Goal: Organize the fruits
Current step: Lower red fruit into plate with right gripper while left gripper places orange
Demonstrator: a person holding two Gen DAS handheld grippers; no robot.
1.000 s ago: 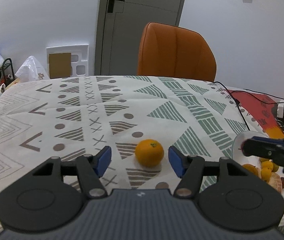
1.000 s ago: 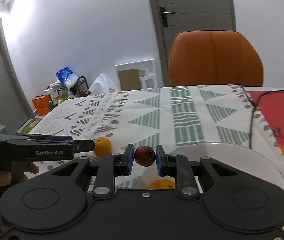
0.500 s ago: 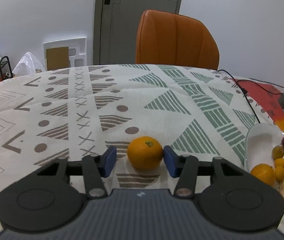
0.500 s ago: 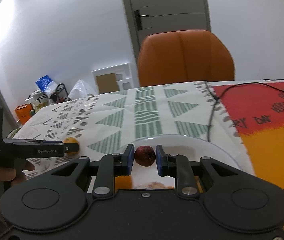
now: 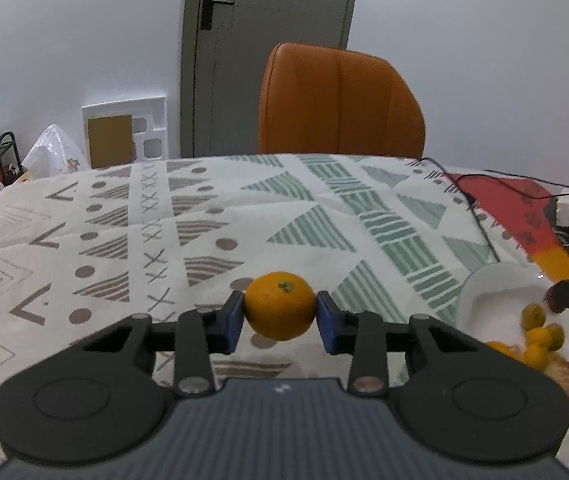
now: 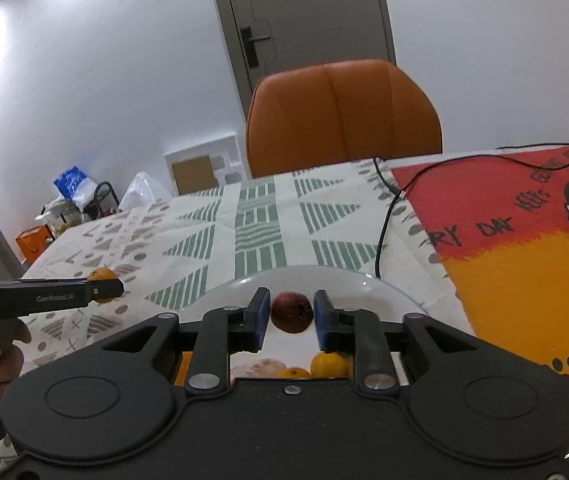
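The left gripper (image 5: 279,317) has its two blue pads pressed against the sides of an orange (image 5: 279,305), stem end up, which sits squarely between the fingertips above the patterned tablecloth (image 5: 132,232); whether it is clear of the cloth or resting on it cannot be told. Off to the right of those fingers lies a white plate (image 5: 496,284) carrying a blurred heap of small yellow-orange fruits (image 5: 540,336), with the dark tip of the other tool reaching over its far side. The right gripper (image 6: 291,316) is clamped on a dark red fruit (image 6: 291,312), held between its blue pads over the plate (image 6: 364,280); just below and behind the fingertips, small orange fruits (image 6: 326,364) rest in the plate. To the left of the right fingers the left tool shows side-on, its black finger bearing pale lettering that reads roughly "GenRobot.AI", slightly blurred, with the orange (image 6: 102,274) at its tip. To the right of the fingers lies a red and orange mat (image 6: 504,248) with hand-drawn black capitals, of which "RY DAY" reads clearly and the rest is cut off or too skewed to read. A black cable (image 6: 382,236) runs across the cloth ahead of the fingers, and an orange chair (image 6: 342,116) stands beyond the table's far edge.
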